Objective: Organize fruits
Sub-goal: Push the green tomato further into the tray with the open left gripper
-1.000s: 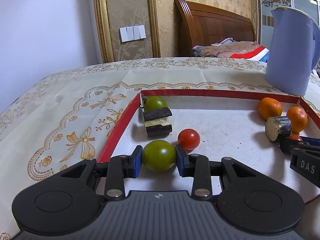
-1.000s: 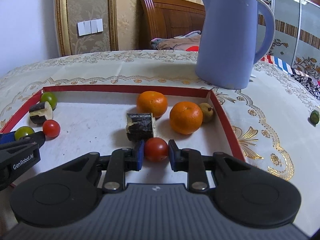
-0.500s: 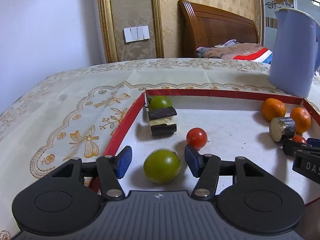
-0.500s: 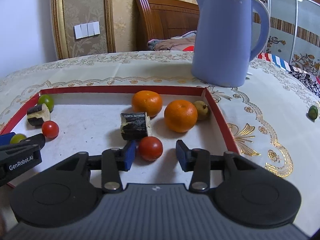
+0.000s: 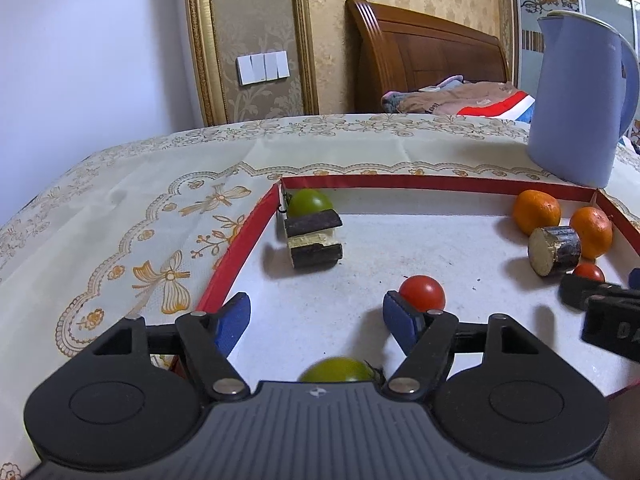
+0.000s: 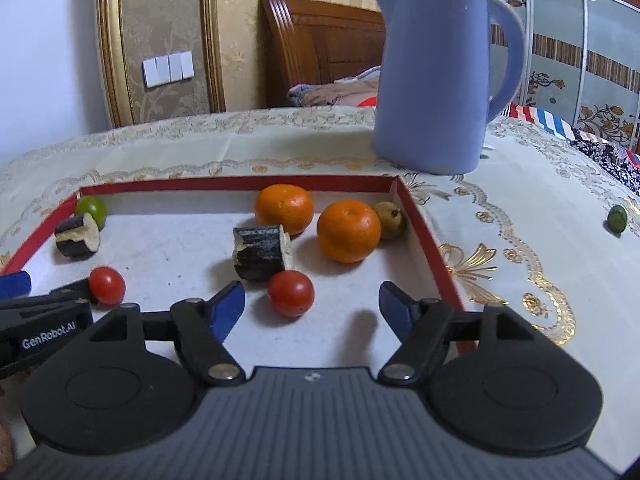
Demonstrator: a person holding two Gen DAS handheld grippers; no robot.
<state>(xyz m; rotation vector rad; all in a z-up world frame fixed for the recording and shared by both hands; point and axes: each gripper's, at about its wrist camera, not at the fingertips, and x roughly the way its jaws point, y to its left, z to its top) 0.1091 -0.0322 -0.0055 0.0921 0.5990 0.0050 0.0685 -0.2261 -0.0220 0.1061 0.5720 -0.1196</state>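
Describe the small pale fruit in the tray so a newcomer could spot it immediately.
Find the blue kettle; below it lies the red-rimmed tray. In its far right corner sits a yellowish pear-like fruit, smaller and duller than the orange beside it.

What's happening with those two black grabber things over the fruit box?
A person is sorting fruit into a red-edged tray with two hand-held grippers. Both have just been opening. The left gripper stands open over a green tomato lying free; the right gripper stands open around a red tomato, touching neither pad.
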